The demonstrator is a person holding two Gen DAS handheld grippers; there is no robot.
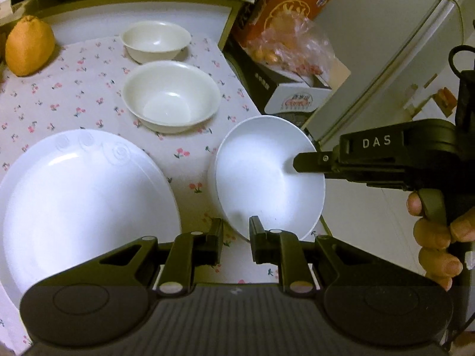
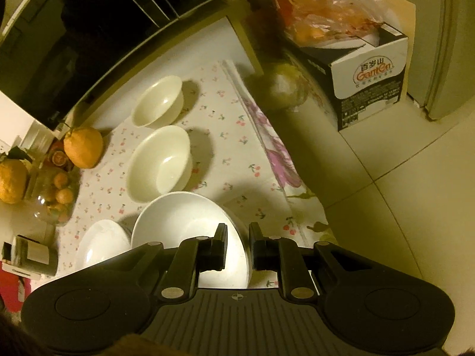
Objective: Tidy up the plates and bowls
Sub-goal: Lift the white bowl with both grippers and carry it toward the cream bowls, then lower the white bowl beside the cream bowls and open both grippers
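The right hand-held gripper is clamped on the rim of a white bowl, holding it tilted just above the worktop, probably to nest it in the cream bowl beyond. The left hand-held gripper seems pinched on the same bowl's near rim, though that is unclear. A large plate lies beside it.

Floral tablecloth spread over the table, cherries printed all across. Large orange fruit near the cloth's far left corner. More oranges and a glass jar along the left edge. Black microwave against the far edge. Printed water carton on the tiled floor past the right edge, bagged fruit on top.
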